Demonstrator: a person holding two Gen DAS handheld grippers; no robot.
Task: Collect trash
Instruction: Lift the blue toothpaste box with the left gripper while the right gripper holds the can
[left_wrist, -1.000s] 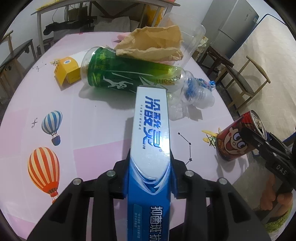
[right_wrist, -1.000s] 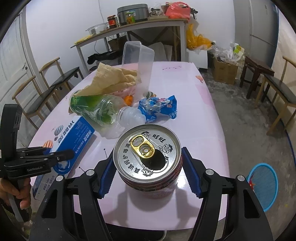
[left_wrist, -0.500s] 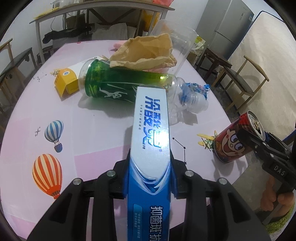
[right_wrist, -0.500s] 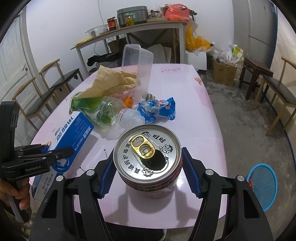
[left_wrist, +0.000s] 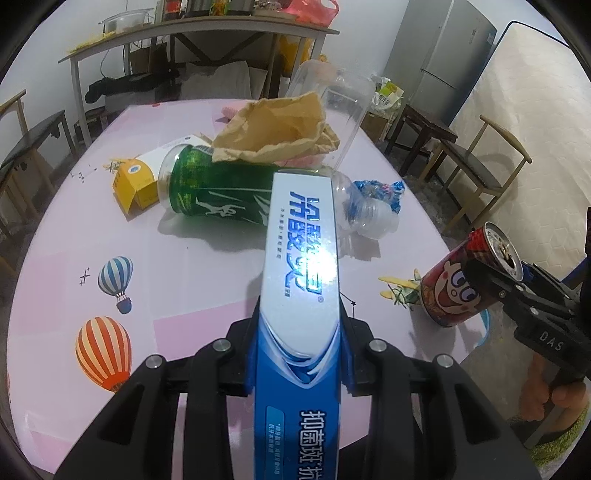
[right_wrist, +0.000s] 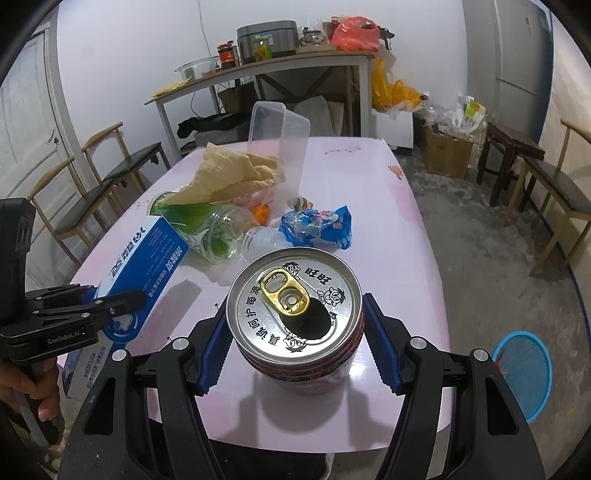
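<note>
A long blue-and-white toothpaste box (left_wrist: 299, 258) is held off the pink table (left_wrist: 184, 280), with my left gripper (left_wrist: 299, 325) shut on its sides. The same box (right_wrist: 147, 266) and left gripper (right_wrist: 110, 299) show at the left of the right wrist view. My right gripper (right_wrist: 295, 332) is shut on a red cartoon drink can (right_wrist: 293, 299), whose opened top faces the camera. In the left wrist view the can (left_wrist: 458, 284) is tilted by the table's right edge, inside the right gripper (left_wrist: 517, 291).
Mid-table lies a pile: a green bottle (left_wrist: 221, 195), a brown paper bag (left_wrist: 277, 133), a clear plastic tub (left_wrist: 332, 107), a yellow carton (left_wrist: 135, 181), a crushed clear bottle (left_wrist: 365, 218) and a blue wrapper (left_wrist: 380, 190). A blue basket (right_wrist: 524, 369) sits on the floor at right. Chairs ring the table.
My left gripper has risen a little with the toothpaste box, so the table and pile look farther off. The right gripper and the can have stayed put.
</note>
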